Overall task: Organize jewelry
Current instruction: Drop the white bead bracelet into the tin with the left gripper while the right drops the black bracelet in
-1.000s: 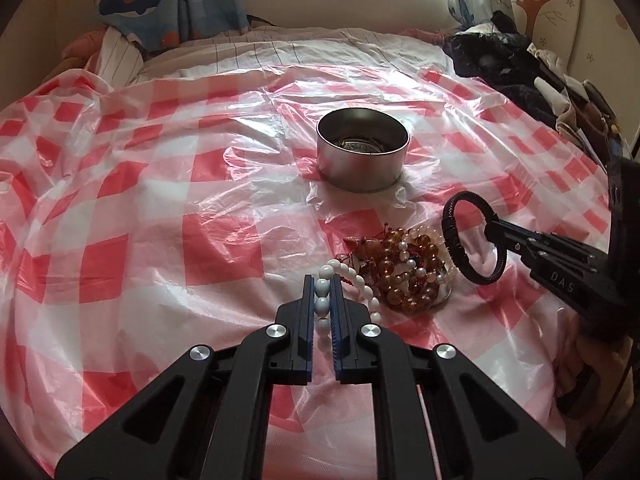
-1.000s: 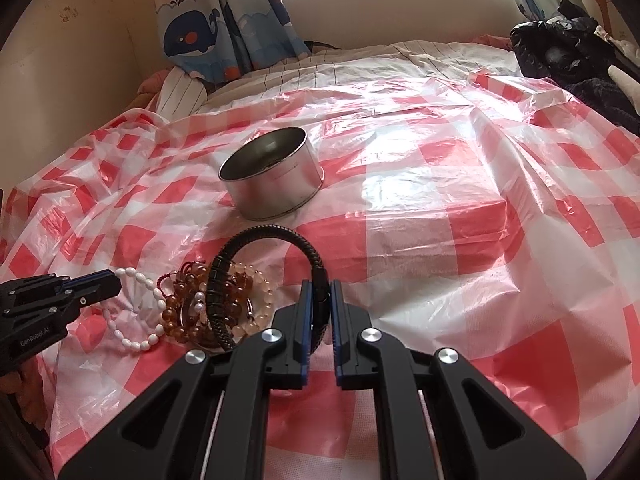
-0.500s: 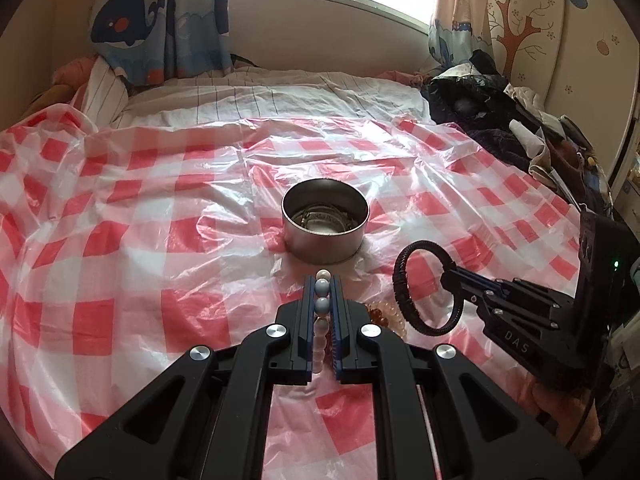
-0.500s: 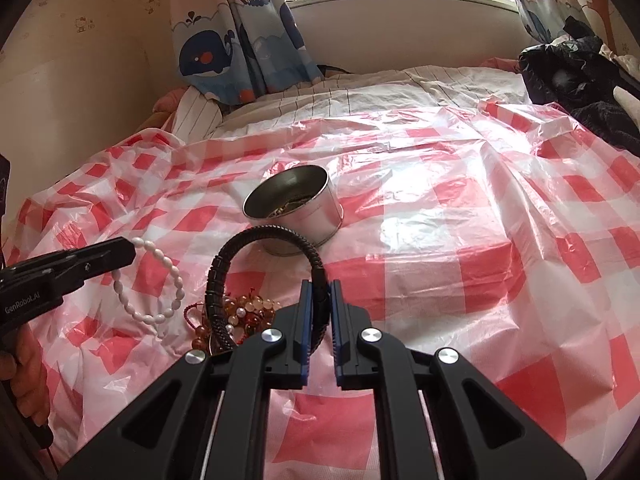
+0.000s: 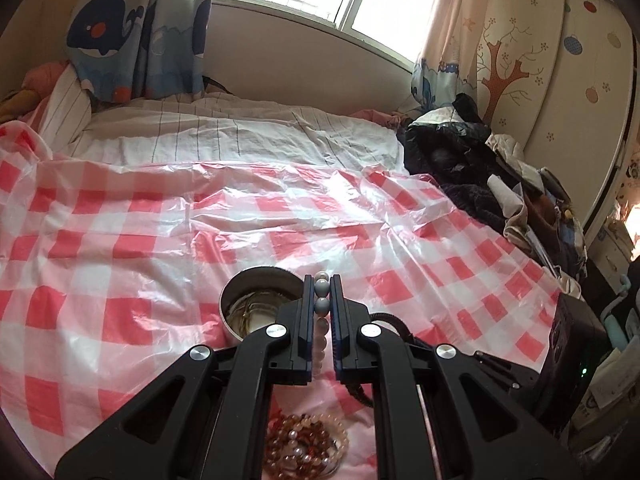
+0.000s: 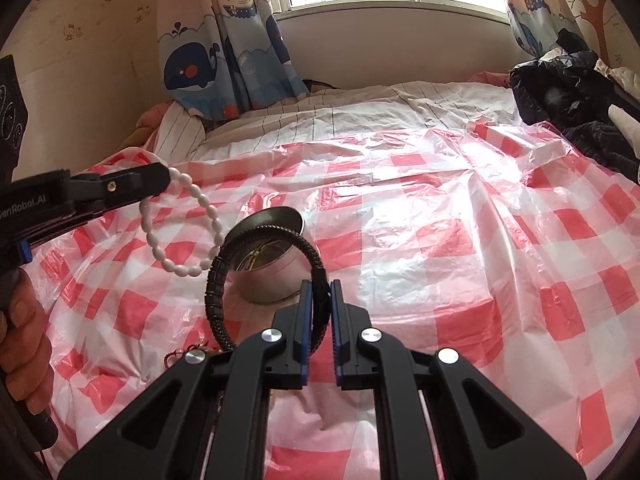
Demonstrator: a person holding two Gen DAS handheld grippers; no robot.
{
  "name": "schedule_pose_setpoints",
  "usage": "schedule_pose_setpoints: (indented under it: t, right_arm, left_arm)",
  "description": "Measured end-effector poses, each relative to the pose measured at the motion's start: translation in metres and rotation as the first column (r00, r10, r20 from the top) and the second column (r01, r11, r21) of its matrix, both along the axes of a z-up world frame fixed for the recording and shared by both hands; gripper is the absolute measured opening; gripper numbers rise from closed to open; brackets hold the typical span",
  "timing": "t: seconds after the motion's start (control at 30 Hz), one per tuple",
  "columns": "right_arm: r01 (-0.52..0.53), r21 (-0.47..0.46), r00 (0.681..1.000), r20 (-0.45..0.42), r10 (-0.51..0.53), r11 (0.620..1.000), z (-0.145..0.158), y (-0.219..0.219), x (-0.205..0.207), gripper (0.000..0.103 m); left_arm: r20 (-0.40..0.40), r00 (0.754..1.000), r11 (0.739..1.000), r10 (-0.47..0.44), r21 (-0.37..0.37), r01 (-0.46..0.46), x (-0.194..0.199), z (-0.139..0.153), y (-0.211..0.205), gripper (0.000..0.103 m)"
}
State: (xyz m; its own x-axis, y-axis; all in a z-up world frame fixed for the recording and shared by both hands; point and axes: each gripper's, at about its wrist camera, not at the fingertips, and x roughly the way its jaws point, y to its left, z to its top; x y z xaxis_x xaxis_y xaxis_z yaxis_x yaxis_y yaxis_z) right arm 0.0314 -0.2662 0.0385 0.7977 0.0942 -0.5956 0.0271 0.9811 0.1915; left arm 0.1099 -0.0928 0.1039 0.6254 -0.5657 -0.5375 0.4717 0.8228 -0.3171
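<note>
Left gripper (image 5: 321,292) is clamped nearly shut on the white bead bracelet (image 6: 182,226), a couple of beads pinched between the pads, the rest of the loop hanging free below the tips, clear of the checked plastic sheet (image 6: 440,248). Right gripper (image 6: 320,300) is likewise almost closed, on the black braided bracelet (image 6: 256,276), gripped at one point on its band; the ring stands up stiffly in front of the jaws and keeps its shape. Both pieces are in the air near the metal tin (image 6: 272,264), which sits around the middle of the sheet with some thin bangles already inside. The amber bead pile (image 5: 306,446) lies on the sheet toward its near edge, right under the left gripper. Handling, as a judgement: everything here is light. White beads look smooth and hard on a soft string, so the strand will swing and beads can roll out of the pads; grip across a bead-to-bead joint, not on one bead's crown. Black band is semi-rigid and textured, holds fine anywhere on the braid, low slip risk. Amber pile looks tangled with a red cord (image 6: 176,354); taking one strand may drag the others. Tin is light on slick plastic over bedding, so it may tip or slide if bumped on the rim.
</note>
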Motion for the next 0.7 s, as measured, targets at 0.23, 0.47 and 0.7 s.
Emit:
schedule_pose_setpoints:
  t: [0.23,0.47,0.7]
  right_arm:
    - [-0.012,-0.047,1.0,-0.016,0.012,0.999,-0.002,0.009,0.045,0.01]
    - [-0.069,-0.085,0.997,-0.023,0.067,0.994,-0.005,0.036,0.083,0.01]
    - [-0.068,-0.106,0.997,-0.031,0.065,0.992,-0.002,0.038,0.067,0.034]
  left_arm:
    - [-0.253,0.963,0.995,0.089,-0.023,-0.098,0.077,-0.073,0.002,0.007]
    - [-0.183,0.964,0.981,0.193,0.032,-0.19,0.066,-0.061,0.04,0.019]
    - [-0.108,0.975,0.973,0.194,0.144,-0.177,0.021,-0.045,0.049,0.025]
